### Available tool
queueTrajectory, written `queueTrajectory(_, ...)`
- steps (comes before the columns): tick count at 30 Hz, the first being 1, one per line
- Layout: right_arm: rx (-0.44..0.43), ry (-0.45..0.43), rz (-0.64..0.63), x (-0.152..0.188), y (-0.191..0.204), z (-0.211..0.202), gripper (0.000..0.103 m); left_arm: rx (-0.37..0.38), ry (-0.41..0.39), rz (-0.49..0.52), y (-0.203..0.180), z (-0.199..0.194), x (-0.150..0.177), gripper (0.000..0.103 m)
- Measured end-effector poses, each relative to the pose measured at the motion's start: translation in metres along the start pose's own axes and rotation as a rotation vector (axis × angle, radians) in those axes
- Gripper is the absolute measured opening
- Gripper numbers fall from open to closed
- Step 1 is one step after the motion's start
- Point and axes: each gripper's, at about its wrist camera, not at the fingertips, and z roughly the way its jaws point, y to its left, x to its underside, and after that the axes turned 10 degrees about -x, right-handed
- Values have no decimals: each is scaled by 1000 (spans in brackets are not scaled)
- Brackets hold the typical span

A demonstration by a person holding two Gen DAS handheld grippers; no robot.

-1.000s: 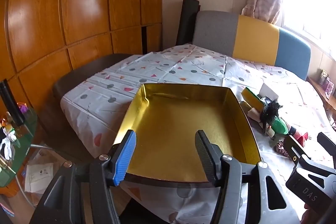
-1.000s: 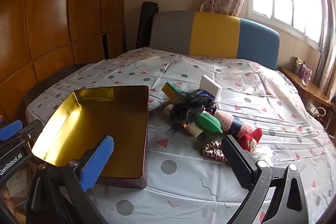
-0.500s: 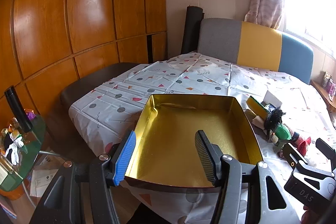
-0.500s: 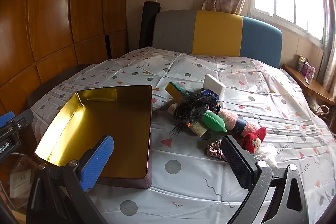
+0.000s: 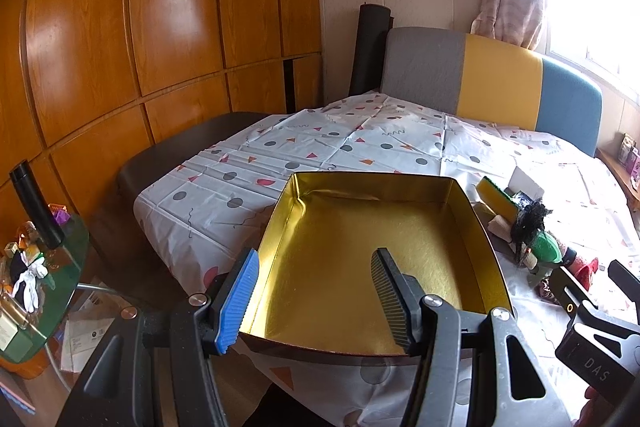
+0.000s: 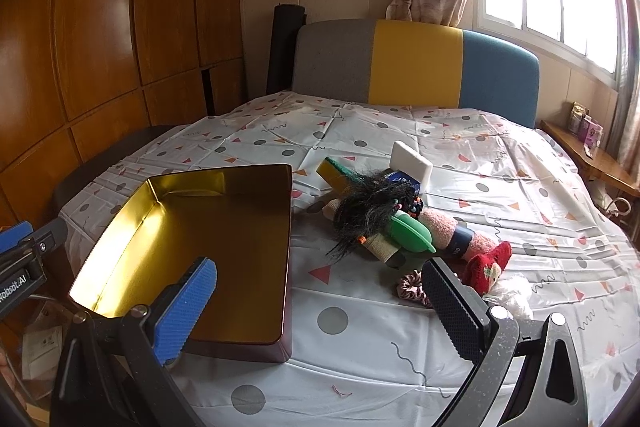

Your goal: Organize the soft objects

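Note:
An empty gold tin box (image 5: 360, 251) (image 6: 224, 227) lies on the patterned bed sheet. To its right sits a heap of soft things: a black hair piece (image 6: 368, 211), a green item (image 6: 412, 233), a pink sock (image 6: 448, 233), a red sock (image 6: 488, 263), a pink scrunchie (image 6: 412, 285), a white sponge (image 6: 412, 161) and a yellow-green sponge (image 6: 332, 173). My left gripper (image 5: 316, 281) hangs open over the box's near edge, holding nothing. My right gripper (image 6: 320, 299) stands open above the sheet, in front of the heap, nothing between its fingers.
A grey, yellow and blue headboard (image 6: 416, 63) closes the far side of the bed. Wooden wardrobe panels (image 5: 160, 27) line the left. A glass side table (image 5: 36, 267) with clutter stands at lower left. A wooden shelf (image 6: 592, 163) runs under the window.
Both views have drawn back and tilted up a little, so the box and heap sit lower in the frames. Both grippers stay open; nothing on the bed has moved.

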Motion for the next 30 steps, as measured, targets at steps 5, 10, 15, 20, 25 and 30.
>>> queueTrajectory(5,0,-1,1,-1,-1,-1,103,1,1,0,0,0,0,59)
queueTrajectory(10,0,-2,3,-1,-1,-1,103,0,-2,1,0,0,1,59)
queueTrajectory(15,0,-5,4,-1,-1,-2,103,-1,-4,2,0,0,2,59)
queueTrajectory(20,1,-7,6,-2,-1,-3,103,-1,-2,3,1,-1,3,59)
queueTrajectory(25,0,-8,4,-2,-1,-3,103,0,-2,4,1,-1,2,59)
queueTrajectory(30,1,-12,6,-3,-2,-4,103,-1,-2,3,1,-1,2,59)
